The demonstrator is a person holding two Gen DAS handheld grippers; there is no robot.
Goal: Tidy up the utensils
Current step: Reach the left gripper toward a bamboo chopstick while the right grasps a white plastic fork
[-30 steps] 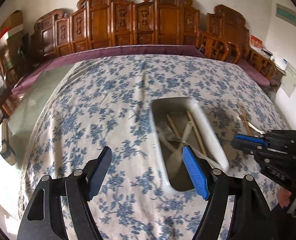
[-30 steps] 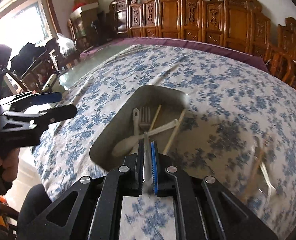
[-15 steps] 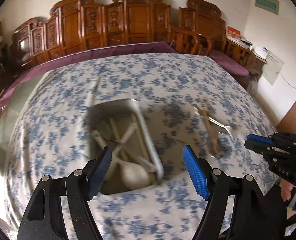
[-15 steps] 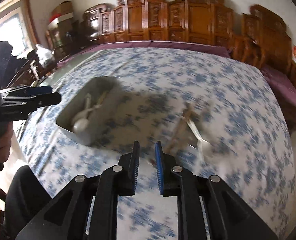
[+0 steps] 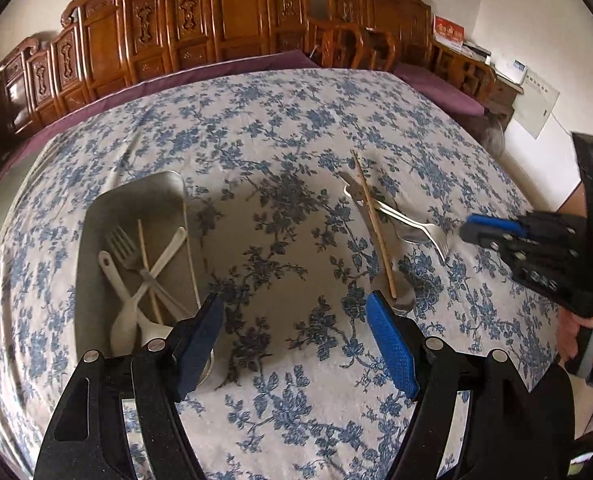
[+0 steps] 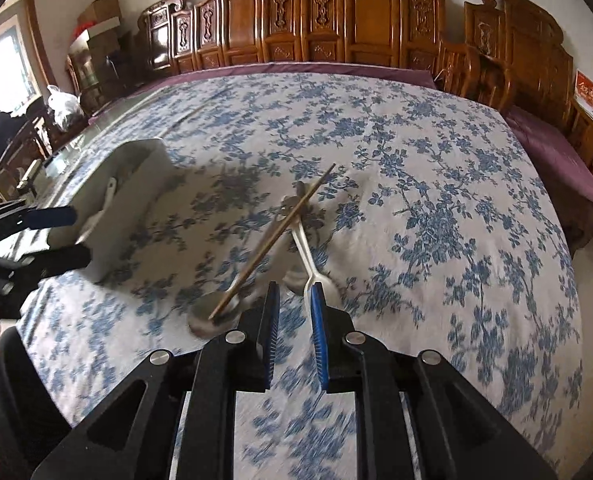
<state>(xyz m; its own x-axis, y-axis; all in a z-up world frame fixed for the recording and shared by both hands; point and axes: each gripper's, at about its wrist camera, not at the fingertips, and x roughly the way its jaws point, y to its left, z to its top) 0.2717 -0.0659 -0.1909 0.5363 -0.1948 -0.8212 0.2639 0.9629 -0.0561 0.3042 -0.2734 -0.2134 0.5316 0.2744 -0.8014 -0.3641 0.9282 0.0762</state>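
Observation:
A grey metal tray (image 5: 96, 216) on the floral tablecloth holds a fork, white spoons and chopsticks; it also shows in the right wrist view (image 6: 136, 168). To its right lie a wooden chopstick (image 5: 372, 224), a metal fork (image 5: 420, 228) and a metal spoon (image 5: 400, 300). My left gripper (image 5: 296, 324) is open and empty above the cloth between tray and pile. My right gripper (image 6: 294, 300) is open by a narrow gap just in front of the fork (image 6: 308, 256), beside the chopstick (image 6: 272, 240) and spoon (image 6: 212, 316).
Carved wooden chairs (image 5: 224, 20) line the far edge of the table. A purple under-cloth (image 6: 552, 148) shows at the table's edges. A box and bags (image 6: 64, 100) stand at the far left.
Both views have swung from the tray toward the loose pile. My right gripper let go of a fork into the tray, moved right to the pile and opened a little.

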